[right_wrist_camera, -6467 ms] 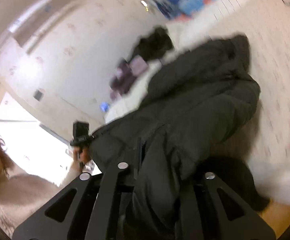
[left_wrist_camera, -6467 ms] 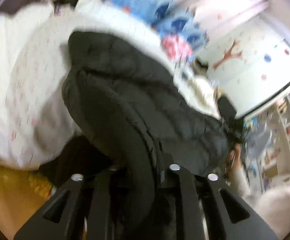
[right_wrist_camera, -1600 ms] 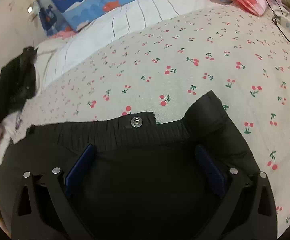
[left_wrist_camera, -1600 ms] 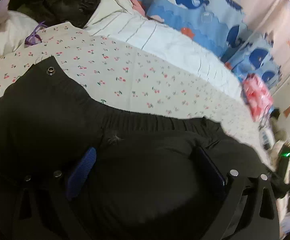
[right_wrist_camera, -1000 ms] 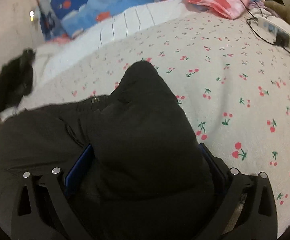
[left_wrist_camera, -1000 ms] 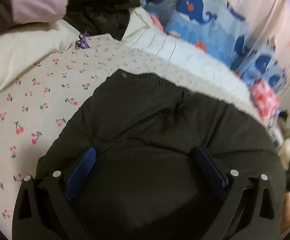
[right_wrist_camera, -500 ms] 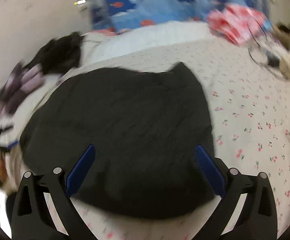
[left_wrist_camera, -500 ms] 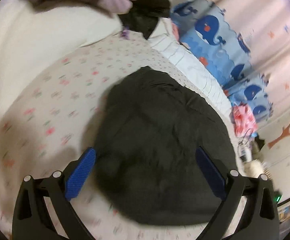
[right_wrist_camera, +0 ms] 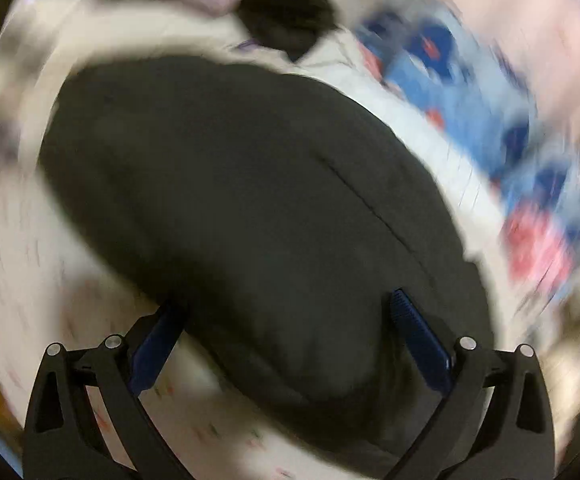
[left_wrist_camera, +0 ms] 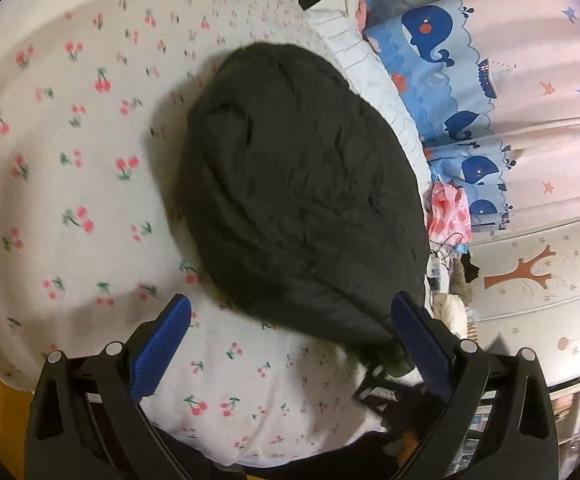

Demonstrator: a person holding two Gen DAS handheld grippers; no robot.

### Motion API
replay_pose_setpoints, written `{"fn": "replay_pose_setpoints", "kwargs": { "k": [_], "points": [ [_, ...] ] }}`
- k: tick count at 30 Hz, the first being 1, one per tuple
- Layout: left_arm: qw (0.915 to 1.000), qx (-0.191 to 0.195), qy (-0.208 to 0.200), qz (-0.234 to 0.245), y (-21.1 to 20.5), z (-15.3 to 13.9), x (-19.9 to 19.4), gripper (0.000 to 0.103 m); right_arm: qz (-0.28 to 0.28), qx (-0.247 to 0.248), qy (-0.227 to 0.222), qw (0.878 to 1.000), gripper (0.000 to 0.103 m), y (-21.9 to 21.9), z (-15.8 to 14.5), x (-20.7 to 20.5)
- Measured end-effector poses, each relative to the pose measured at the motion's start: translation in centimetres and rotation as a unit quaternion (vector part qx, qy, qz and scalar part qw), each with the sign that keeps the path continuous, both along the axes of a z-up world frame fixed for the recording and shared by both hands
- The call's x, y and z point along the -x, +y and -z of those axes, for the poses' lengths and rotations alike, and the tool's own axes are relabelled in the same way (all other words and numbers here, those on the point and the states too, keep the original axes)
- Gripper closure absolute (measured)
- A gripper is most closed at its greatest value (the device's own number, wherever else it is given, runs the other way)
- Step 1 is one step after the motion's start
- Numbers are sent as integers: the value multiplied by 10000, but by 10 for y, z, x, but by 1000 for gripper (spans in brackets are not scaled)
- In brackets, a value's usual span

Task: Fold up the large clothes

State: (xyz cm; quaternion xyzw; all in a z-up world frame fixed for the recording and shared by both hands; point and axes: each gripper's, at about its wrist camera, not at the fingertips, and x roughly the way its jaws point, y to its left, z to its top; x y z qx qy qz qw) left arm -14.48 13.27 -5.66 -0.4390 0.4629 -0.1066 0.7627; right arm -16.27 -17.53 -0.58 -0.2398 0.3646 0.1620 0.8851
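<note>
Lying folded into a dark oval bundle, the coat (left_wrist_camera: 302,196) rests on the cherry-print sheet (left_wrist_camera: 69,184) of the bed. No brand, label or readable writing shows on it or anywhere else in either view. In the left wrist view its long axis runs from the upper left, near a white striped pillow (left_wrist_camera: 374,92), down to the lower right, where its near end sits just in front of the right-hand blue pad. The left gripper (left_wrist_camera: 290,344) stands wide open above the sheet, holding nothing, its pads clear of the fabric. Beyond the pillow hangs a blue whale-print curtain (left_wrist_camera: 446,76), with a pink plastic bag (left_wrist_camera: 448,212) below it.

The right wrist view is heavily blurred. There the coat (right_wrist_camera: 249,208) fills the middle, stretched along the same slant, with a dark seam line crossing it. The right gripper (right_wrist_camera: 285,328) is spread open too; the coat's near edge lies between its fingers, though I cannot tell whether they touch it.
</note>
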Motion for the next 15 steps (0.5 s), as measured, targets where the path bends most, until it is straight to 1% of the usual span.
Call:
{"fn": "replay_pose_setpoints", "kwargs": {
  "k": [1,3,5,8,10,11,13,14,15],
  "points": [
    [10000,75,1,8,-3,2,-4,7,200,-460,158,9986,6,-11,-6,-8],
    [9998,186,27,25,-8,7,-12,7,450,-1145,366,9917,6,-28,-18,-16],
    [9994,350,23,23,-15,14,-22,7,479,-1328,416,9891,6,-36,-24,-18],
    [9985,555,-1,-11,-30,23,-47,7,386,-1274,548,9896,6,-39,-22,-17],
    [9984,563,-41,-64,-37,28,-58,7,376,-1378,683,9874,6,-47,-23,-13],
    [9987,460,-151,-170,-40,29,-64,7,412,-1639,783,9825,6,-59,-26,-6],
    [9978,230,-523,-343,-41,30,-64,7,566,-2370,1016,9645,6,-82,-31,6],
    [9971,137,-600,-452,-41,31,-62,8,796,-3069,1251,9401,6,-111,-31,16],
    [9958,243,-687,-551,-39,29,-59,8,1008,-3588,1422,9170,6,-130,-28,23]
  ]
}}
